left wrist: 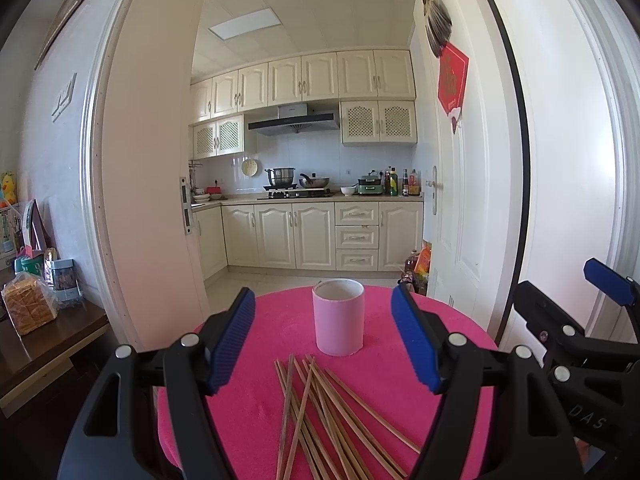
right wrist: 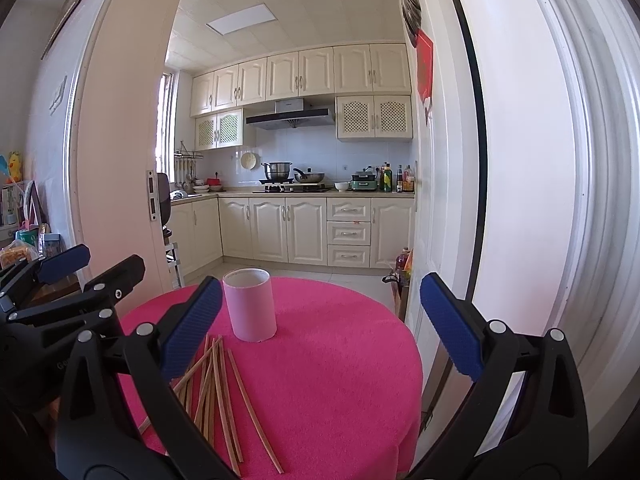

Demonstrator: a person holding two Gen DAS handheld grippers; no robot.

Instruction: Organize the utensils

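Observation:
A pale pink cylindrical cup (left wrist: 339, 318) (right wrist: 250, 305) stands upright and empty on a round table with a bright pink cloth (left wrist: 260, 400) (right wrist: 340, 360). Several wooden chopsticks (left wrist: 320, 412) (right wrist: 218, 392) lie in a loose crossed pile on the cloth in front of the cup. My left gripper (left wrist: 323, 340) hovers open above the pile, its blue pads either side of the cup in view. My right gripper (right wrist: 320, 328) is open too, over the cloth to the right of the chopsticks. Nothing is between either pair of fingers.
An open doorway leads to a kitchen with cream cabinets (left wrist: 296, 236) and a stove with pots (left wrist: 298, 184). The white door (left wrist: 460, 200) stands right of the table. A dark wooden side table (left wrist: 48, 332) at the left holds a bread bag (left wrist: 30, 306) and jars.

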